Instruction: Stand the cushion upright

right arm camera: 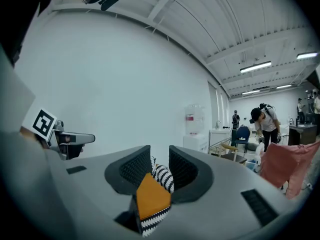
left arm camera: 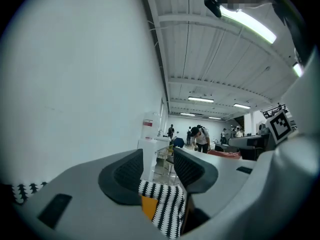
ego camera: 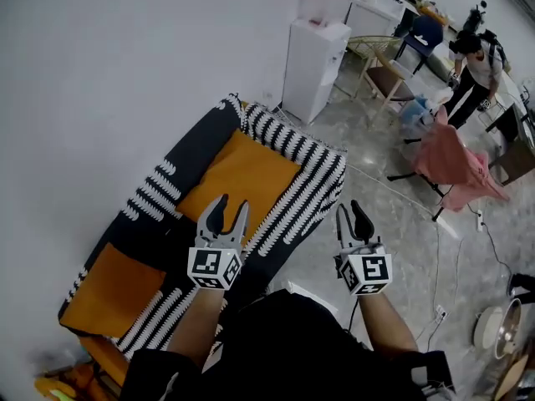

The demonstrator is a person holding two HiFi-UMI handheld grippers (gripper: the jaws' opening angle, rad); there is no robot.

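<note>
Cushion (ego camera: 242, 174), orange centre, black-and-white zigzag border, lying face up at the end of the sofa (ego camera: 194, 144) nearest the water dispenser (ego camera: 316, 65), left gripper (ego camera: 231, 205) over its near edge, jaws spread, empty, right gripper (ego camera: 352, 212) off the sofa's front edge, jaws slightly apart, empty.

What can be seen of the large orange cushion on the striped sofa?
The orange cushion is a plain, soft-looking fabric rectangle. It lies flat on the seat of the black-and-white patterned sofa, framed by its striped edges. Nothing presses on it; the left gripper, jaws apart, hangs above its near edge.
</note>
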